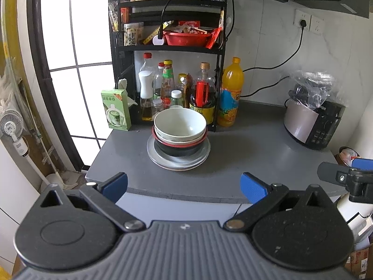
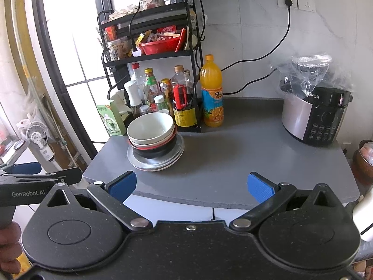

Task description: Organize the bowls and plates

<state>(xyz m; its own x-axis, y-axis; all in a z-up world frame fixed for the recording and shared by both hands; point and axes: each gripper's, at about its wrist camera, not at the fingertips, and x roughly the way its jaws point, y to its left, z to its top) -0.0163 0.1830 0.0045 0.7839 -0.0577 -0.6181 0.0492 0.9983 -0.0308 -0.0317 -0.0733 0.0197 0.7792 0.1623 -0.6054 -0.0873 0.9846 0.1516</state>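
A stack stands on the grey counter [image 1: 244, 144]: a white bowl [image 1: 180, 122] on top, nested in another white bowl and a black bowl with a red rim [image 1: 178, 148], all on metal plates [image 1: 179, 161]. The stack also shows in the right wrist view, with the white bowl [image 2: 150, 126] over the plates [image 2: 156, 161]. My left gripper [image 1: 184, 186] is open and empty at the counter's front edge, short of the stack. My right gripper [image 2: 192, 186] is open and empty at the front edge, right of the stack.
A black rack [image 1: 170, 46] with several bottles stands behind the stack. An orange juice bottle [image 1: 230, 93] and a green box [image 1: 115, 109] flank it. A rice cooker [image 1: 312, 119] under a plastic bag sits at the right. A window is on the left.
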